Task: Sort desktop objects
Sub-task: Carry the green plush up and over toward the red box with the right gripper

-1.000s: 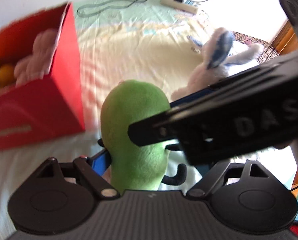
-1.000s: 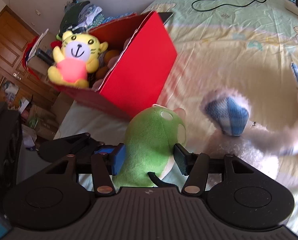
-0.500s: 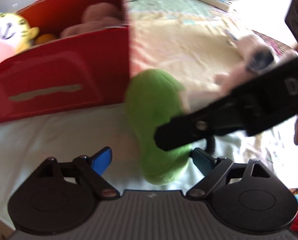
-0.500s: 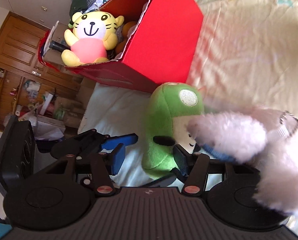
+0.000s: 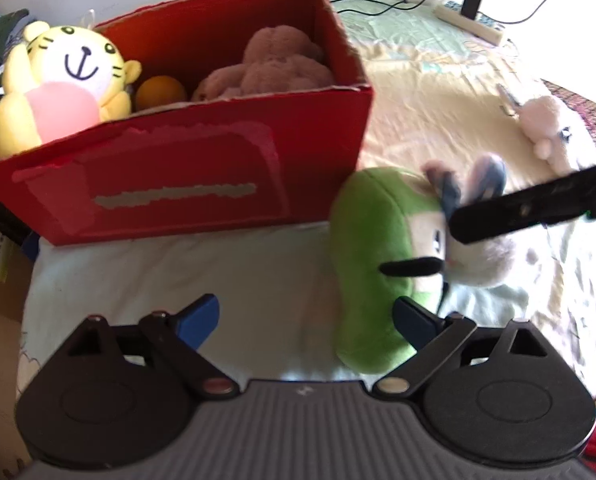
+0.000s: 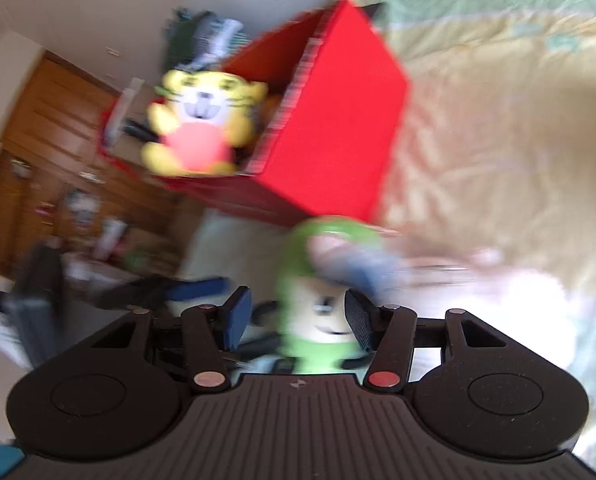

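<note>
A green plush [image 5: 369, 248] lies on the pale bedsheet in front of a red box [image 5: 178, 184]. My left gripper [image 5: 305, 312] is open and its jaws are opening. The plush rests by its right finger, not gripped. In the right wrist view the green plush [image 6: 317, 312] sits between the jaws of my right gripper [image 6: 298, 304], which are closing. The right pad touches it and the left pad still stands a little off. A white fluffy rabbit plush [image 5: 473, 252] with blue checked ears lies against the green one.
The red box [image 6: 337, 140] holds a yellow tiger plush [image 5: 66, 76], an orange ball [image 5: 160, 92] and a brown plush [image 5: 274, 60]. A power strip [image 5: 469, 26] with cables lies at the far edge of the bed. Wooden cabinets [image 6: 38, 152] stand beyond the box.
My left gripper's jaws have spread off the green plush and the gripper has slid left toward the box. The right gripper's jaws have narrowed around the plush.
</note>
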`<move>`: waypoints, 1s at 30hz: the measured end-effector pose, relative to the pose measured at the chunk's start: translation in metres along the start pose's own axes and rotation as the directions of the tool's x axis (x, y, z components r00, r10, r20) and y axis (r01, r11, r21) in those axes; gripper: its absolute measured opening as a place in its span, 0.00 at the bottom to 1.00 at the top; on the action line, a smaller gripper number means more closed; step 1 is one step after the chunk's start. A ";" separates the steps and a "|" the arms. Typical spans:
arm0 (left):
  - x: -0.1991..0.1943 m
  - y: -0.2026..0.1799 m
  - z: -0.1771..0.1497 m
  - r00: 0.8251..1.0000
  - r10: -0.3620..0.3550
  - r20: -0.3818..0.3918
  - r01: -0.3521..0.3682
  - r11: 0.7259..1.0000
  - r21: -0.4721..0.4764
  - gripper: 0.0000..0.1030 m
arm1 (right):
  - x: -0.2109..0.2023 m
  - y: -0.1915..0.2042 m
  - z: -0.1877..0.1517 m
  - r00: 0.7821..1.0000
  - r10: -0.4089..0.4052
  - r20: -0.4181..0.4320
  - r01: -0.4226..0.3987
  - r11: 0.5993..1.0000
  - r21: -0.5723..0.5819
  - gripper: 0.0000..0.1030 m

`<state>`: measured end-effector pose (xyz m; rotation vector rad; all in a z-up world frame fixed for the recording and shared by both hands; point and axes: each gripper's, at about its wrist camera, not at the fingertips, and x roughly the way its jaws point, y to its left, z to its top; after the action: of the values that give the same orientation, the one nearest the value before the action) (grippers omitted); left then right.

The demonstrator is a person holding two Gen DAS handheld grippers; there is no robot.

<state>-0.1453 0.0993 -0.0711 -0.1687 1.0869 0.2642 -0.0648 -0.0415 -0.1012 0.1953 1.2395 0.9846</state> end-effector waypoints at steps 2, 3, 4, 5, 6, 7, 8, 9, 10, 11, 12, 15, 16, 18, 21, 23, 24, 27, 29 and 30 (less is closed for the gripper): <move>0.003 -0.005 0.003 1.000 -0.001 -0.002 0.001 1.000 -0.002 0.94 | 0.002 -0.011 0.000 0.999 0.033 0.000 -0.032 0.997 0.066 0.35; 0.003 -0.006 0.003 1.000 0.001 0.000 -0.001 1.000 0.003 0.94 | 0.002 -0.015 -0.001 0.999 0.041 0.015 -0.042 0.995 0.092 0.33; 0.003 -0.007 0.003 1.000 0.009 0.003 -0.009 1.000 0.011 0.94 | 0.001 -0.017 -0.001 0.999 0.040 0.032 -0.043 0.994 0.103 0.31; 0.003 -0.008 0.003 1.000 0.018 0.005 -0.018 1.000 0.018 0.95 | 0.000 -0.019 -0.001 0.998 0.037 0.050 -0.042 0.994 0.104 0.29; 0.004 -0.009 0.004 1.000 0.026 0.005 -0.026 0.999 0.020 0.95 | -0.004 -0.022 0.000 0.996 0.029 0.080 -0.037 0.994 0.103 0.26; 0.004 -0.008 0.003 1.000 0.030 0.004 -0.030 0.999 0.019 0.96 | -0.006 -0.023 0.001 0.993 0.016 0.114 -0.028 0.994 0.103 0.26; 0.004 -0.008 0.003 0.999 0.033 0.001 -0.033 0.999 0.017 0.96 | -0.010 -0.026 0.002 0.990 0.000 0.143 -0.016 0.994 0.107 0.26; 0.003 -0.007 0.002 0.999 0.035 0.001 -0.035 0.999 0.015 0.96 | -0.014 -0.029 0.002 0.986 -0.016 0.169 -0.003 0.993 0.116 0.26; 0.002 -0.008 0.002 0.999 0.040 0.001 -0.040 0.999 0.015 0.96 | -0.016 -0.032 0.004 0.980 -0.031 0.196 0.005 0.992 0.129 0.26; 0.001 -0.009 0.002 0.999 0.045 0.002 -0.045 0.999 0.018 0.96 | -0.018 -0.036 0.009 0.972 -0.049 0.231 0.015 0.989 0.145 0.26; 0.001 -0.010 0.002 0.999 0.050 0.003 -0.050 0.999 0.021 0.96 | -0.020 -0.039 0.011 0.962 -0.063 0.265 0.022 0.988 0.155 0.26; 0.000 -0.013 0.002 0.998 0.062 0.008 -0.062 0.997 0.034 0.95 | -0.028 -0.040 0.015 0.940 -0.079 0.332 0.025 0.986 0.163 0.32; -0.001 -0.014 0.003 0.998 0.066 0.011 -0.066 0.997 0.038 0.95 | -0.033 -0.038 0.014 0.935 -0.072 0.347 0.023 0.990 0.142 0.40; -0.002 -0.015 0.003 0.997 0.072 0.013 -0.073 0.997 0.041 0.94 | -0.041 -0.030 0.009 0.928 -0.053 0.369 0.025 0.996 0.081 0.44; -0.005 -0.016 0.006 0.997 0.071 0.012 -0.071 0.996 0.044 0.89 | -0.035 -0.026 0.006 0.962 0.051 0.267 -0.054 0.999 0.001 0.43; -0.011 -0.017 0.009 0.999 0.045 0.018 -0.046 0.998 0.046 0.83 | -0.023 -0.026 0.003 0.984 0.067 0.166 -0.067 0.998 -0.006 0.43; -0.015 -0.017 0.011 0.999 0.023 0.026 -0.025 0.999 0.048 0.83 | -0.018 -0.026 -0.001 0.990 0.074 0.123 -0.073 0.997 -0.011 0.42; -0.024 -0.024 0.015 0.998 -0.052 0.045 0.049 0.997 0.064 0.87 | -0.005 -0.030 -0.012 0.995 0.085 0.048 -0.085 0.996 0.005 0.42; -0.023 -0.033 0.017 0.995 -0.082 0.048 0.078 0.993 0.084 0.92 | 0.000 -0.034 -0.017 0.994 0.096 0.046 -0.098 0.994 0.040 0.40; -0.019 -0.037 0.018 0.995 -0.085 0.041 0.081 0.992 0.096 0.92 | 0.003 -0.037 -0.017 0.993 0.109 0.048 -0.112 0.992 0.061 0.38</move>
<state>-0.1276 0.0664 -0.0454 -0.1232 1.0423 0.1410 -0.0600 -0.0674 -0.1318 0.3372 1.2301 1.0318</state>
